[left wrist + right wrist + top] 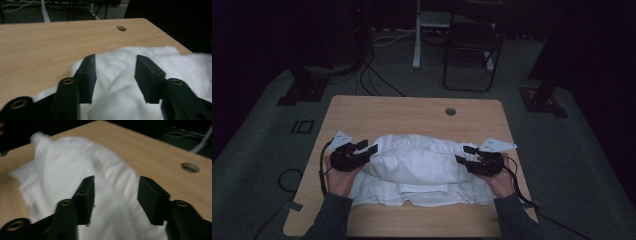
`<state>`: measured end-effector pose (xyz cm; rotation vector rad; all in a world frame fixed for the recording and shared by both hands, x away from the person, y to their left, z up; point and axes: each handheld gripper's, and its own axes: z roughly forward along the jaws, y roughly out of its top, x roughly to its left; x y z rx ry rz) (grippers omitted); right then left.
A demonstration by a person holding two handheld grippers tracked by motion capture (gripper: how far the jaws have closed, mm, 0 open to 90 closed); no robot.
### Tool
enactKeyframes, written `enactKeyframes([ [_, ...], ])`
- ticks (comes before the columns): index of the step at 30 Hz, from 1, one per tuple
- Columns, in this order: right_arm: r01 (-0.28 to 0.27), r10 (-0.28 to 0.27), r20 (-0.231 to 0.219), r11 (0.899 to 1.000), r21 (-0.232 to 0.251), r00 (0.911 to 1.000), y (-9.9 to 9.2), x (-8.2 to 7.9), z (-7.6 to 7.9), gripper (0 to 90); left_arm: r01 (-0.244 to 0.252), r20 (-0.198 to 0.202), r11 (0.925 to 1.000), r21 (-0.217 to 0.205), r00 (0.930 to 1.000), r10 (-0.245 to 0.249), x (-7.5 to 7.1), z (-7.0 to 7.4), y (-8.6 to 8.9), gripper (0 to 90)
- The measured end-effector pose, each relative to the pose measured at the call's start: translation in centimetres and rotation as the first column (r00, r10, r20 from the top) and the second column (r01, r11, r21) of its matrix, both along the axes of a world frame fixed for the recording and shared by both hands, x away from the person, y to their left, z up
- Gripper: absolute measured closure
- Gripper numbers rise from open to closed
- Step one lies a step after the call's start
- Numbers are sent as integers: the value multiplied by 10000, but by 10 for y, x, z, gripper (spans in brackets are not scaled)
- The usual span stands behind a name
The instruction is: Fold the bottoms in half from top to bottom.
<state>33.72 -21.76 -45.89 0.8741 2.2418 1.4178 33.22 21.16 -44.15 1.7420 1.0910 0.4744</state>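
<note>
A white cloth (pixel 419 167) lies bunched and partly folded on the wooden table (pixel 412 112), its middle raised in a soft hump. My left gripper (pixel 366 147) sits at the cloth's left end, jaws open, pointing right over the fabric. In the left gripper view the cloth (pixel 125 82) rises in a ridge between the open jaws of that gripper (pixel 115 60). My right gripper (pixel 464 154) is at the cloth's right end, also open and pointing left. In the right gripper view a fold of cloth (pixel 75 165) runs between the open jaws of that gripper (pixel 116 181), slightly blurred.
A round cable hole (pixel 450 111) is in the table's far right part. Bare wood lies beyond the cloth. A dark chair (pixel 472 55) and a white desk leg (pixel 416 35) stand on the floor behind. Cables (pixel 324 170) trail from both grippers.
</note>
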Motion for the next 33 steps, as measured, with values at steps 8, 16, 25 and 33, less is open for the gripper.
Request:
enactKeyframes([
  [8, 898, -948, -445, 9906, -1034, 9945, 56, 31, -13, 577, 850, -1341, 9885, 1247, 9886, -681, 34, -30, -58, 637],
  [16, 232, -422, -1338, 9898, -1407, 9901, 52, 8, -51, 601, 1452, -2237, 9811, 1279, 9680, -1141, 1, -65, -52, 673],
  [25, 626, -951, -1445, 9747, -2148, 9849, 32, -23, -83, 610, 760, -2190, 9759, 2047, 9753, -300, -32, -104, -29, 691],
  [33, 918, -1263, -1533, 9725, -2141, 9801, 31, -24, -104, 618, 482, -1908, 9726, 2272, 9816, -41, -38, -116, -31, 733],
])
